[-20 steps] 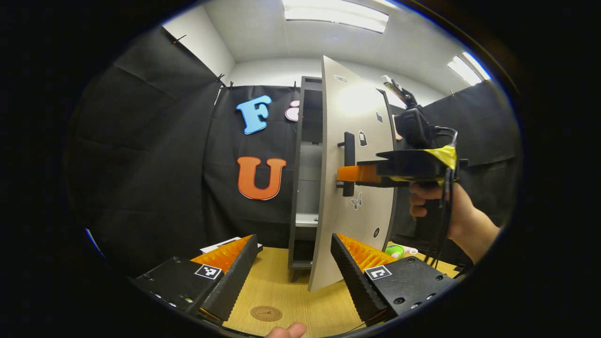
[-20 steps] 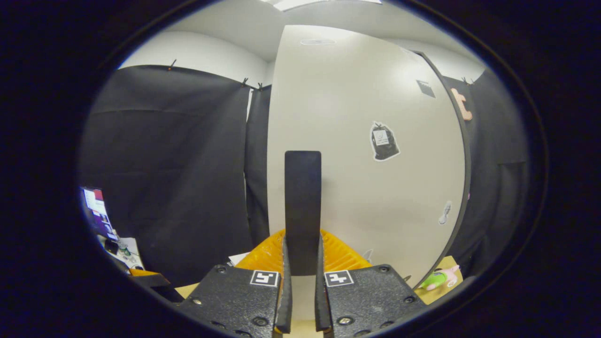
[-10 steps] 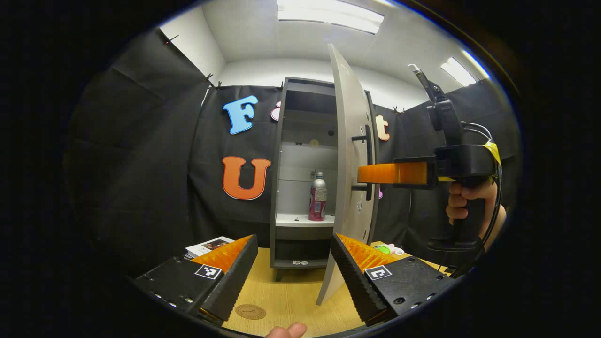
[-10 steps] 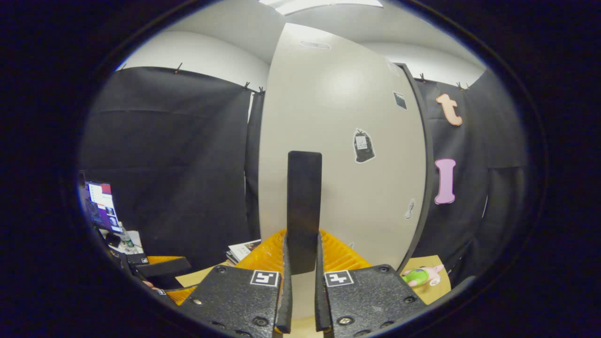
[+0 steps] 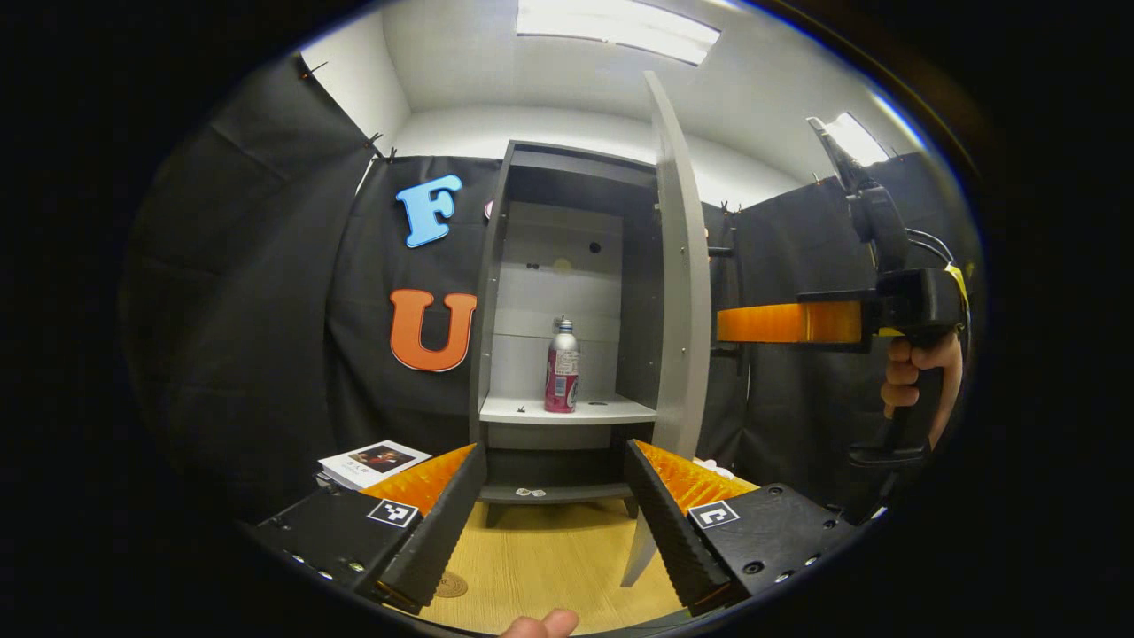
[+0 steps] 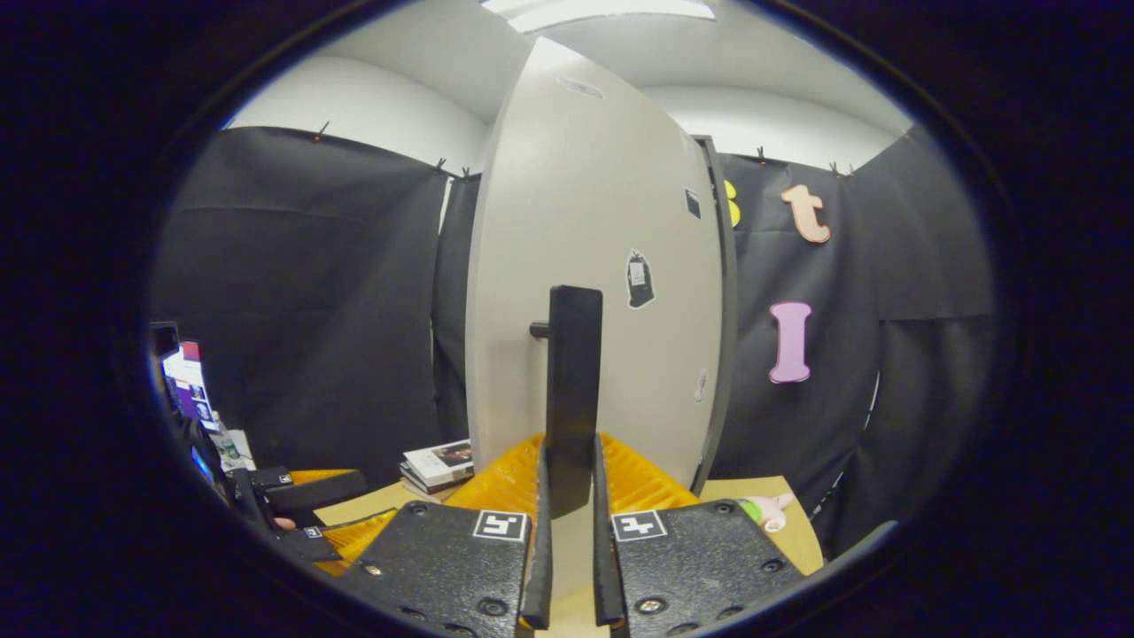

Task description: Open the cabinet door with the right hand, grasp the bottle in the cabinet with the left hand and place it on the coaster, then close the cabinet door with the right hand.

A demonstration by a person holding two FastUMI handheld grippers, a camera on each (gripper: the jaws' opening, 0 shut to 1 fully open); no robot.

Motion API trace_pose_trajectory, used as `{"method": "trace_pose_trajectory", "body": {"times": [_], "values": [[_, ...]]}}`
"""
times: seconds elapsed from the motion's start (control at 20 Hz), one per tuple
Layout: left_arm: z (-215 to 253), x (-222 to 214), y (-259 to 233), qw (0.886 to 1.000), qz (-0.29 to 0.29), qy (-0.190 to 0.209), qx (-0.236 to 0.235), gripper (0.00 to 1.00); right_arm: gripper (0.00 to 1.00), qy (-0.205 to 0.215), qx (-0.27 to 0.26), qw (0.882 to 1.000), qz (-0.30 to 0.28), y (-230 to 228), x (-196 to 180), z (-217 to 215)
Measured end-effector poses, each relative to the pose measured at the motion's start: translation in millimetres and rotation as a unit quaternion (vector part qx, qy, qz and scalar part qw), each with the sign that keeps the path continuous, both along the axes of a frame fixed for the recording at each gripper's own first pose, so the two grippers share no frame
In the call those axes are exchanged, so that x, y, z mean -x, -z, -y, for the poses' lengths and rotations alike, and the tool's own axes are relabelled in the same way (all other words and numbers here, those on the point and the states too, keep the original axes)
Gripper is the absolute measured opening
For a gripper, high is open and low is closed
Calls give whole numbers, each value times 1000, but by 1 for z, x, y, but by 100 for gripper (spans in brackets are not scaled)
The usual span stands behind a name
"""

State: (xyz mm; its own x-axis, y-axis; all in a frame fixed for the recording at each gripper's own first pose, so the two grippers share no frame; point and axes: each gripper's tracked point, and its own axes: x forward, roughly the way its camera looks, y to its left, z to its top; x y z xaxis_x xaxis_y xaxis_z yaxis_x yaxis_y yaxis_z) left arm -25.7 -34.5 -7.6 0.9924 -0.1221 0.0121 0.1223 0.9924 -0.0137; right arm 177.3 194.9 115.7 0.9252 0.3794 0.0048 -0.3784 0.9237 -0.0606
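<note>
Left gripper [image 5: 554,514] hangs wide and empty above the desk [image 5: 540,567], facing the open cabinet [image 5: 567,292], where the bottle [image 5: 562,368] stands on a shelf; the coaster [image 5: 450,584] lies below. Right gripper [image 6: 567,532], in its view, pinches the door handle [image 6: 571,390], door [image 6: 594,266] swung wide.

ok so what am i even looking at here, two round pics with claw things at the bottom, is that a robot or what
No robot: a person holds a two-finger gripper in each hand, and a fisheye camera rides on each one. The left gripper view looks past the open left gripper into a cabinet, where a bottle stands on a shelf. A coaster and a booklet lie on the wooden table. The right gripper view shows the right gripper shut on the door handle, holding the cabinet door open.
</note>
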Motion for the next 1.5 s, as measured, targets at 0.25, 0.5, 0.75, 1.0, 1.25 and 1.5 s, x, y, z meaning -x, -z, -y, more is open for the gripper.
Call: {"method": "trace_pose_trajectory", "body": {"times": [0.25, 0.5, 0.75, 1.0, 1.25, 1.5], "values": [[7, 0, 2, 1000, -3, 5, -3, 95, 18, 17, -3, 1000, 6, 0, 2, 13], [15, 0, 6, 1000, -11, 13, -9, 95, 13, 41, -2, 999, 21, -3, -1, 31], [28, -1, 10, 999, -13, 29, -17, 95, 7, 70, -21, 997, 23, -5, 3, 57], [42, 2, 11, 999, -14, 43, -22, 95, 5, 96, -36, 994, 25, -7, -1, 87], [47, 4, 10, 999, -11, 49, -22, 95, 4, 125, -35, 991, 28, -8, -6, 114], [49, 5, 12, 999, -13, 48, -20, 95, 4, 138, -41, 989, 26, -8, -16, 127]]}}
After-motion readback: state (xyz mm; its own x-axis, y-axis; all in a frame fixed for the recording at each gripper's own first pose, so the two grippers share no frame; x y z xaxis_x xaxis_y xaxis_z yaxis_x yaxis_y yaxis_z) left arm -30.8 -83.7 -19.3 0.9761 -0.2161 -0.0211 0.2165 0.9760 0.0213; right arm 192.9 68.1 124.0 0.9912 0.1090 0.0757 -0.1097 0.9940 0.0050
